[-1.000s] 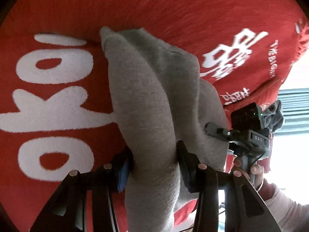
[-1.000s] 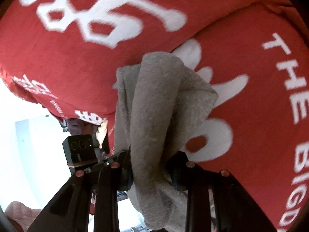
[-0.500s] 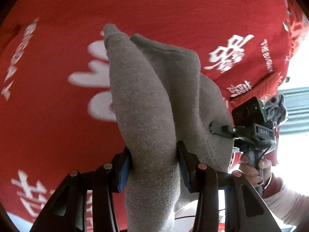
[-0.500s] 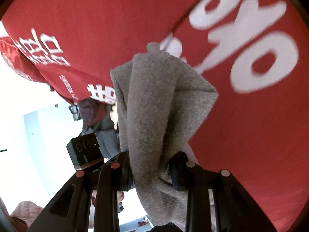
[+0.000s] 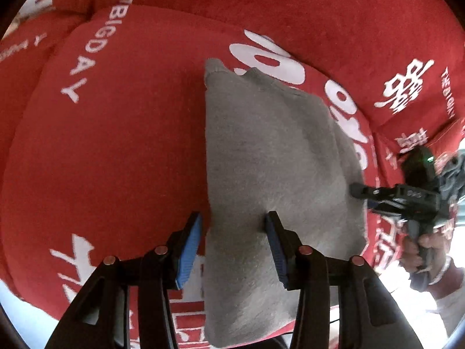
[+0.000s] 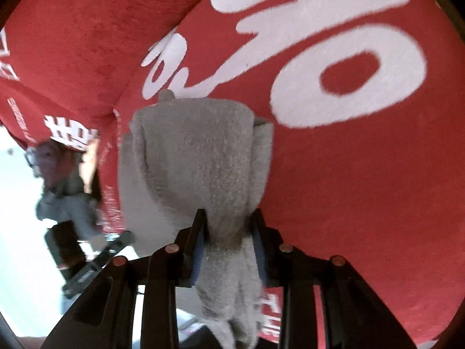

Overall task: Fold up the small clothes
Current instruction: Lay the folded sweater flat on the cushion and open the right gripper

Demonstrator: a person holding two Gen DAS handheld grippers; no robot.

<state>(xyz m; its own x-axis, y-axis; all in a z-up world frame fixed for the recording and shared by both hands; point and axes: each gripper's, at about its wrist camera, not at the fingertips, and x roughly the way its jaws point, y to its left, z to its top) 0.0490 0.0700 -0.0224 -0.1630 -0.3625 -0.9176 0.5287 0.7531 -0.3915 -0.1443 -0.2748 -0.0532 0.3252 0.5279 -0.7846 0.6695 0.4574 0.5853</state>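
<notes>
A grey knitted cloth (image 5: 261, 145) lies spread over the red seat cushion (image 5: 116, 160). Its near edge runs back between the blue pads of my left gripper (image 5: 232, 232), which is shut on it. The left edge of the cloth runs close by the left pad. Off to the right, my right gripper (image 5: 360, 190) holds the other corner, with a hand (image 5: 421, 247) on its handle. Seen from the right wrist, the cloth (image 6: 197, 151) narrows to a bunch between the pads of my right gripper (image 6: 229, 226). Those jaws are opening but still pinch it.
The red plush sofa cover (image 6: 348, 189) carries large white lettering, and its back cushion (image 5: 319, 5) rises behind the seat. My left gripper (image 6: 96, 261) shows blurred at lower left. A person in grey (image 6: 64, 197) is beyond the sofa's edge. Bright floor lies past the cushion front.
The cloth hung as a thick bunch between both grippers. It has come down and now lies flatter on the seat. Both grippers swept across the sofa and tipped further down.
</notes>
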